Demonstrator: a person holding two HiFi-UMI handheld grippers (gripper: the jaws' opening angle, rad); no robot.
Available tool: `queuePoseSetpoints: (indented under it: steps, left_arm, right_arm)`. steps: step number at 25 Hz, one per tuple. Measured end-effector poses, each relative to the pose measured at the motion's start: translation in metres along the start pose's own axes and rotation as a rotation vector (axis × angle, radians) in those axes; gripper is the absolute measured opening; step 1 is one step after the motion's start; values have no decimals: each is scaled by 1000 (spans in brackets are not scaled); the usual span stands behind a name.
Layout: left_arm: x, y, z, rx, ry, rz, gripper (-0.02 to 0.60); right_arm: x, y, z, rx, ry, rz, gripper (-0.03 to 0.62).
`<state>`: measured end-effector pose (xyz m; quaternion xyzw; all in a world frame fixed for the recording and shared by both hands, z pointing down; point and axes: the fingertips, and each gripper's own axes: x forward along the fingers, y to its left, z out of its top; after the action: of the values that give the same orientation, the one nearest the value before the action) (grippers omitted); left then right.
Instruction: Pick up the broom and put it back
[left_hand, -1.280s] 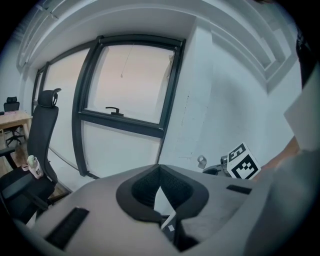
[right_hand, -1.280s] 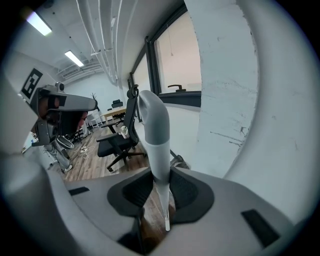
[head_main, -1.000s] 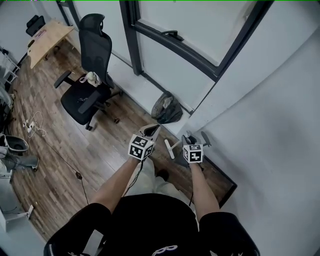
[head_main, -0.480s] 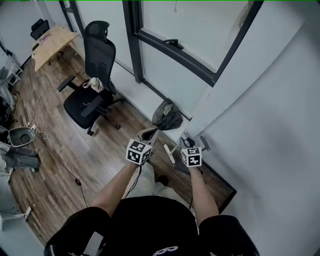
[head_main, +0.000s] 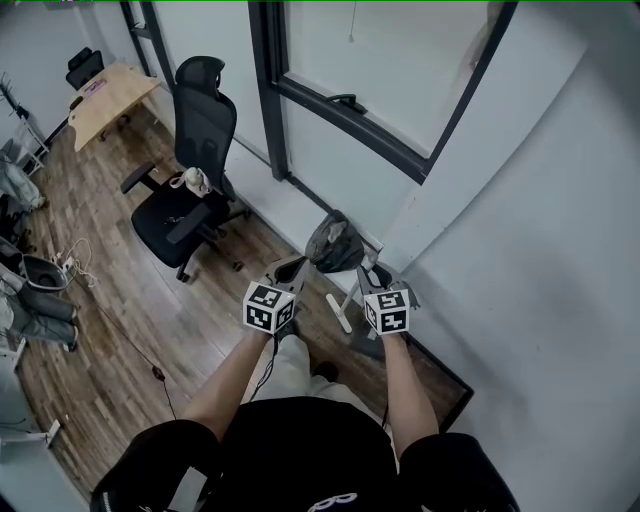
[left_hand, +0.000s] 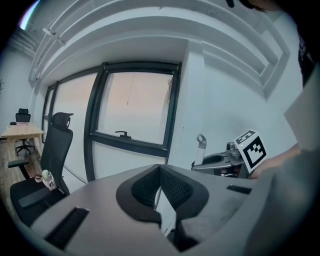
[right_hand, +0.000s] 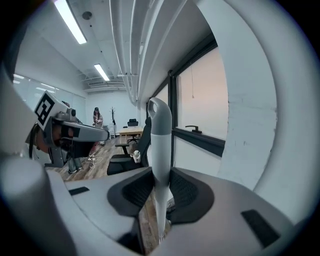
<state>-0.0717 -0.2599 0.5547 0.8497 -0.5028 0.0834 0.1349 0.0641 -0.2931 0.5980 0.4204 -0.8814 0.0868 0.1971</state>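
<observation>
The broom's white handle (right_hand: 160, 145) with a grey looped top stands upright between the pads of my right gripper (right_hand: 161, 180), which is shut on it. In the head view my right gripper (head_main: 372, 272) is held near the white wall, and a white length of the broom (head_main: 343, 305) slants down to its left. The looped top (left_hand: 201, 147) shows above the right gripper (left_hand: 220, 162) in the left gripper view. My left gripper (head_main: 292, 268) is beside it, its jaws (left_hand: 160, 172) shut tip to tip with nothing seen gripped. The broom's head is hidden.
A dark bag-like heap (head_main: 335, 243) lies at the wall's foot under the dark-framed window (head_main: 350, 100). A black office chair (head_main: 190, 190) stands on the wood floor, with cables (head_main: 60, 255) to the left and a wooden table (head_main: 105, 95) at the back. The white wall (head_main: 520, 250) is close on the right.
Both grippers have risen, the right one taking the broom handle up with it. They now sit closer to the dark heap in the head view.
</observation>
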Motion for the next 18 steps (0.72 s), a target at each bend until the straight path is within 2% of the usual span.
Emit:
queuePoseSetpoints:
  steps: [7, 13, 18]
  left_arm:
    - [-24, 22, 63, 9, -95, 85, 17]
    - [-40, 36, 109, -91, -137, 93, 17]
    - [-55, 42, 143, -115, -174, 128, 17]
  right_arm:
    - [-17, 11, 83, -32, -115, 28, 114]
    - [-29, 22, 154, -59, -186, 44, 114]
    - [-37, 24, 195, -74, -225, 45, 114]
